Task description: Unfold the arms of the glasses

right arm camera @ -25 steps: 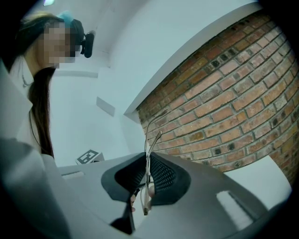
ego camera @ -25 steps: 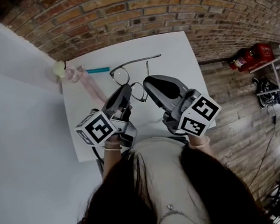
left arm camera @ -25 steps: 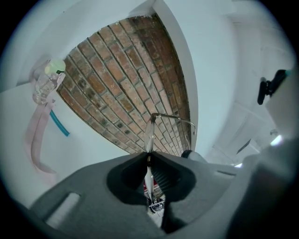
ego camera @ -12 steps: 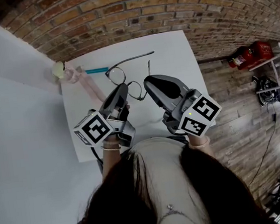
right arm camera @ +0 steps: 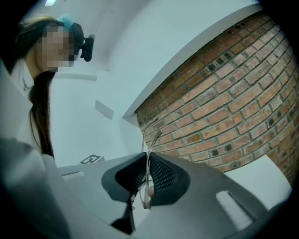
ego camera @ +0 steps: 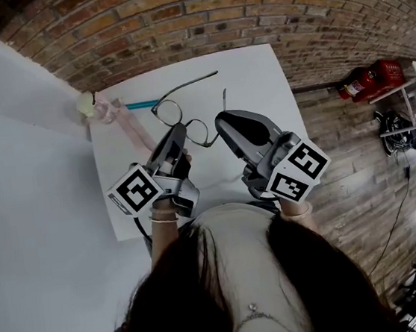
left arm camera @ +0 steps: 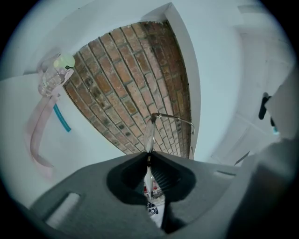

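Observation:
Thin metal-rimmed glasses point(ego camera: 187, 119) are held above the white table point(ego camera: 257, 73) between both grippers. My left gripper point(ego camera: 179, 132) is shut on the frame by the left lens; in the left gripper view the lens point(left arm camera: 149, 135) stands edge-on out of the closed jaws point(left arm camera: 148, 157), with one arm point(left arm camera: 175, 119) reaching right. My right gripper point(ego camera: 222, 119) is shut on the frame's other side; in the right gripper view the rim and an arm point(right arm camera: 152, 135) rise from between the jaws point(right arm camera: 146, 158). One arm point(ego camera: 187, 86) is swung out along the table, while the other arm point(ego camera: 224, 99) points away from me.
A pink strap-like item with a pale green ball point(ego camera: 89, 102) and a teal pen point(ego camera: 143, 104) lie at the table's far left. A brick wall point(ego camera: 197, 20) runs behind the table. A red fire extinguisher point(ego camera: 369, 83) lies on the wooden floor to the right.
The glasses and my left gripper have shifted left and slightly away, and the long arm has turned further outward. My right gripper has barely moved.

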Tool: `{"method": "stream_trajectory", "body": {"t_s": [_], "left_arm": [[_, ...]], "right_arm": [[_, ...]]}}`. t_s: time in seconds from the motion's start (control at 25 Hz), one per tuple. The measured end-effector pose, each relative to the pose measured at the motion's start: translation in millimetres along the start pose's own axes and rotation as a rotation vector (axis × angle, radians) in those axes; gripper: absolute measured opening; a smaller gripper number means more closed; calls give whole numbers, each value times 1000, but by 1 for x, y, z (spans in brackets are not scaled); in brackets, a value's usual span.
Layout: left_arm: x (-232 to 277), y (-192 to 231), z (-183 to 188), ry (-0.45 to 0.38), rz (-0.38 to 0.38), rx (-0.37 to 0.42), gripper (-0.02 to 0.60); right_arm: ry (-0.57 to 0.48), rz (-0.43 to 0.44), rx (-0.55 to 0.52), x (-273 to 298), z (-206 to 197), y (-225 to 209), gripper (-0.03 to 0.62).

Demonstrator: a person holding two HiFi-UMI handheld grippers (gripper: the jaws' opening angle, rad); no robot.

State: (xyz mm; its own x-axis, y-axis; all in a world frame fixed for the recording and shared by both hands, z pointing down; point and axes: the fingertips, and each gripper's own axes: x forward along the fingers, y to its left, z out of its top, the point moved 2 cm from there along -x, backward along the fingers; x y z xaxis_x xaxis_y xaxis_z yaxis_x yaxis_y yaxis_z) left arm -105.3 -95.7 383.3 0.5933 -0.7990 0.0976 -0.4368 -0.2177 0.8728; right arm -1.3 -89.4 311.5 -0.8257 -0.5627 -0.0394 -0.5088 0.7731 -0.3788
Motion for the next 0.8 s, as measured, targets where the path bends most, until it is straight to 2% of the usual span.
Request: {"method": "stream_trajectory", "body": {"t_s": [0.12, 0.32, 0.48, 0.6, 0.72, 0.8], "left_arm": [[-1, 3, 0, -20, 5, -80, 23], [0, 1, 6, -27, -24, -33, 23], [-1, 1, 6, -41, -31, -92, 23], [-2, 2, 10, -39, -36, -47, 23], [-2, -2, 9, -62, -57, -116, 23], [-2, -2, 9, -69, -61, -136, 23]], "right_arm": [[-6, -3, 2, -1, 1, 0, 23], [-11, -10, 1, -3, 2, -1, 21], [-15, -12, 2, -2, 1, 0, 21], [-20, -13, 4, -4, 2, 0, 20], [-28, -13, 10, -6, 3, 0, 20], [-32, -13, 15, -7, 3, -1, 19]]}}
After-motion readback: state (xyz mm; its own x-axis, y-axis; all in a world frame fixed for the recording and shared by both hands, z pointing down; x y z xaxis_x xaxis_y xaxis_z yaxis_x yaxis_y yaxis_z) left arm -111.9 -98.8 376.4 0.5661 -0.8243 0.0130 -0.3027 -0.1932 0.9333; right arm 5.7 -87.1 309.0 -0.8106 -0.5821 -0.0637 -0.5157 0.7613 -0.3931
